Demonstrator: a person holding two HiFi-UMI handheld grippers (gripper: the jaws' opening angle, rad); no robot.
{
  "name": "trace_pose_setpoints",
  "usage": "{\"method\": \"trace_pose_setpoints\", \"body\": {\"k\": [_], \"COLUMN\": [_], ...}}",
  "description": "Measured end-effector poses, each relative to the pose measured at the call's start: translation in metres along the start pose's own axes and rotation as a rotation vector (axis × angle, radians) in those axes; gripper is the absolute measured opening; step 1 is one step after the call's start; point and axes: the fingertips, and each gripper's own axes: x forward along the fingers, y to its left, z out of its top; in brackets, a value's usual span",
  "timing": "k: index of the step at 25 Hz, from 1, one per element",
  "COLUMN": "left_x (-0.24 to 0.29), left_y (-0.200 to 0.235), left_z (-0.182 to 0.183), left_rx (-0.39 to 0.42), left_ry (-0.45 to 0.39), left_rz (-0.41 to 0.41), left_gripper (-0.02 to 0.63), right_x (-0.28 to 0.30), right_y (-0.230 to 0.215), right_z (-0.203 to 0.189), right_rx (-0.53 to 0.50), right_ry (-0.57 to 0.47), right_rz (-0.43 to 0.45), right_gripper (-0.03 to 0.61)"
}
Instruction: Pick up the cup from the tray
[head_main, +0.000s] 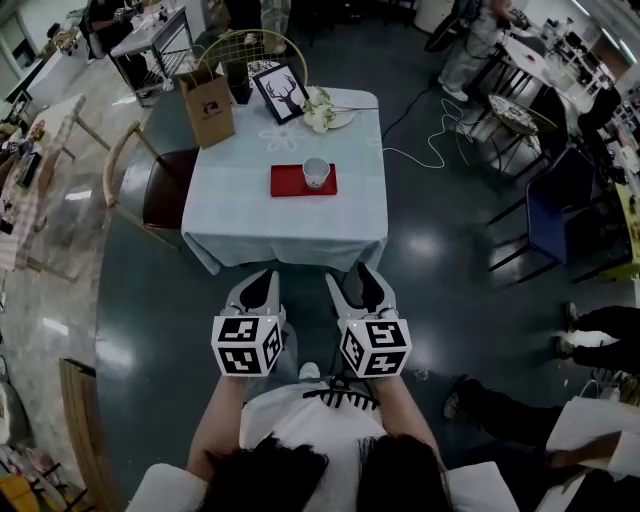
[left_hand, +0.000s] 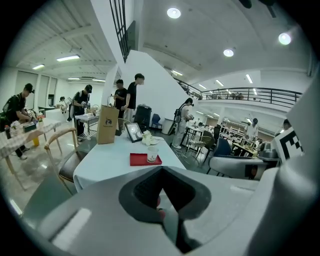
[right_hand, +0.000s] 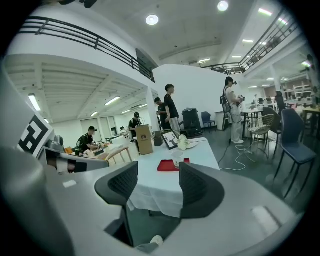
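A white cup (head_main: 316, 172) stands upright on a red tray (head_main: 290, 182) near the middle of a table with a pale cloth (head_main: 235, 205). Both grippers hover side by side over the floor in front of the table, well short of it. My left gripper (head_main: 262, 292) has its jaws closed together with nothing between them; past them its own view shows the cup (left_hand: 152, 154) and tray (left_hand: 140, 159) far ahead. My right gripper (head_main: 359, 287) is open and empty, and the cup (right_hand: 177, 160) and tray (right_hand: 167, 165) appear above the gap between its pads.
At the table's far end are a brown paper bag (head_main: 208, 105), a framed deer picture (head_main: 281, 92) and white flowers on a plate (head_main: 322, 110). A wooden chair (head_main: 150, 185) stands at the table's left. A white cable (head_main: 430, 150) lies on the floor at the right, and people's legs (head_main: 600, 340) are at the lower right.
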Motion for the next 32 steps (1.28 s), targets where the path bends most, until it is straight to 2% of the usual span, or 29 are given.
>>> {"method": "trace_pose_setpoints", "body": {"k": [4,8,11,16,24,27,32], "left_x": [0.027,0.055,0.073,0.103,0.140,0.147,0.162], "left_y": [0.017,0.035,0.045,0.067,0.101,0.116,0.126], "left_z": [0.015,0.032,0.049,0.070,0.100,0.112,0.115], "left_rx": [-0.001,-0.002,0.001,0.025,0.045,0.051,0.061], "left_ry": [0.016,0.033,0.040,0.057,0.054,0.031,0.058], "left_rz": [-0.007,-0.013,-0.031,-0.053,-0.084,-0.073,-0.093], "left_gripper": [0.000,0.000,0.000,0.000,0.000,0.000,0.000], "right_x": [0.031,0.061,0.080,0.121,0.170,0.185,0.207], "right_y": [-0.003,-0.004,-0.011,-0.011,-0.024,-0.024,-0.022], "right_z": [0.011,0.015,0.026,0.034,0.058,0.065,0.071], "right_rx": [-0.010,-0.039,-0.022,-0.054,-0.020,-0.052,-0.090], "right_ry": [0.005,0.071,0.063,0.090,0.058,0.031,0.006], "right_rz": [-0.004,0.000,-0.030,-0.055,-0.130,-0.163,-0.156], "right_gripper": [0.290,0.319,0.322,0.356,0.368,0.370,0.403]}}
